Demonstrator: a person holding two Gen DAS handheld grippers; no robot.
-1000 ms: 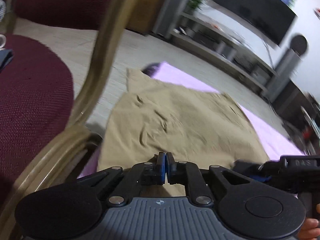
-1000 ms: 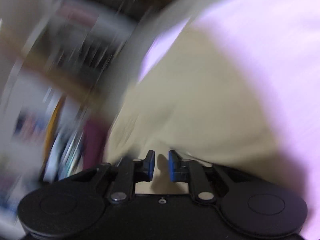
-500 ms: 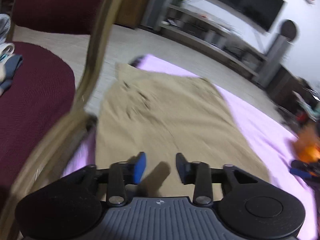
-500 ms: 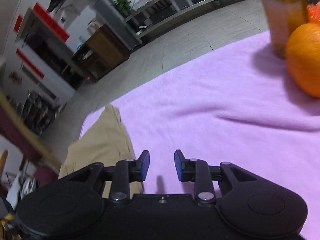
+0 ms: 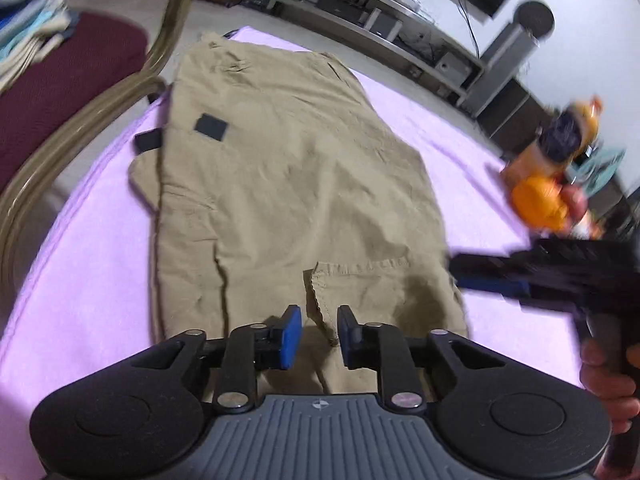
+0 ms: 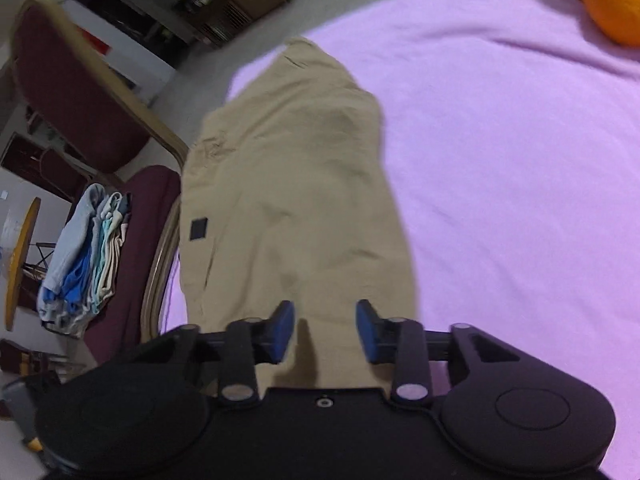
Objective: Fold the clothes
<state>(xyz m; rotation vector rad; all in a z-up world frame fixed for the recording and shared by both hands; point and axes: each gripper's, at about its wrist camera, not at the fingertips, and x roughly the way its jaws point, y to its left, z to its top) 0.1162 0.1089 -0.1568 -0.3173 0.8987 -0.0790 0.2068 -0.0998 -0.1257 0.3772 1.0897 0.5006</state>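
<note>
A soft lilac cloth (image 5: pixel 460 152) with a fleecy nap covers the work surface, and beyond its far edge are pale floor and a low grey media shelf (image 5: pixel 380 4). On the left half of the cloth lies a pair of khaki trousers (image 5: pixel 288 168), thin woven cotton, lightly creased, laid flat as a long tapering panel with a small black square patch (image 5: pixel 211 127) toward its far left. The left gripper (image 5: pixel 318 332) hovers over the near end of the trousers, its blue-padded fingers spread apart with nothing between them. The right gripper (image 6: pixel 325 330) is likewise parted and empty, above the garment's near right edge. A maroon upholstered chair (image 6: pixel 132 248) on the left carries a stack of folded laundry (image 6: pixel 86 256). At far right sit blurred rounded orange objects (image 5: pixel 538 200), possibly fruit.
</note>
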